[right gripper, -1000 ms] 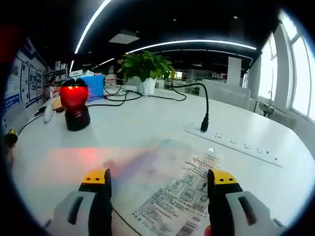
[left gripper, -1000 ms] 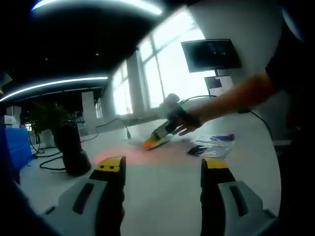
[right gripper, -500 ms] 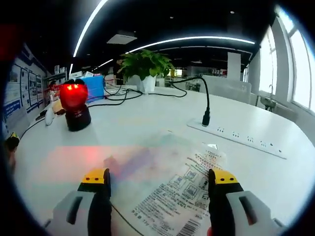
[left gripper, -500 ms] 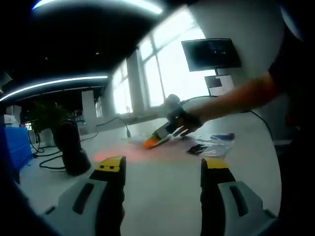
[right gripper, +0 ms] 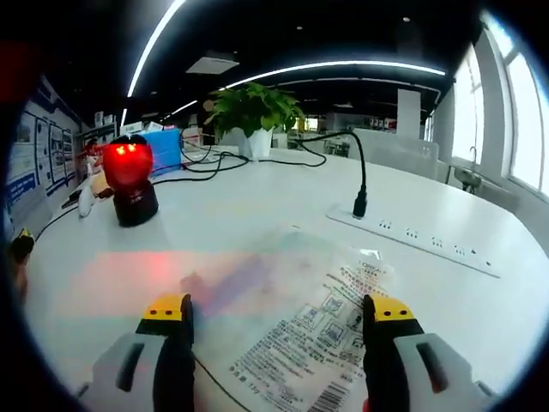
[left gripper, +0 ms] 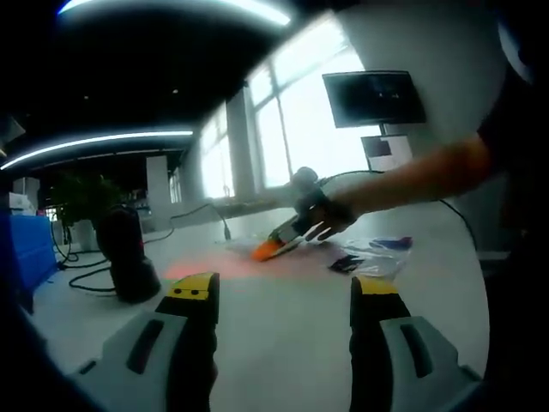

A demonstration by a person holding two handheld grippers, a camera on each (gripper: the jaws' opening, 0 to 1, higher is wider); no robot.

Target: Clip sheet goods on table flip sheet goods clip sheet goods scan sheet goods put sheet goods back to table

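Sheet goods [right gripper: 322, 330] near power strip [right gripper: 412, 251]

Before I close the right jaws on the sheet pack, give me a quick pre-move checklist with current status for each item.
1. Right gripper jaws open: ok, yellow tips stand wide apart.
2. Sheet pack between the jaws: ok, its printed face lies flat on the white table.
3. Jaws touching the pack edge: cannot tell.
4. Scanner ready: ok, its red light is on and casts a glow on the table.
5. Left gripper free: ok, jaws open, nothing between them.
6. Power strip clear of the pack: ok, it lies apart.
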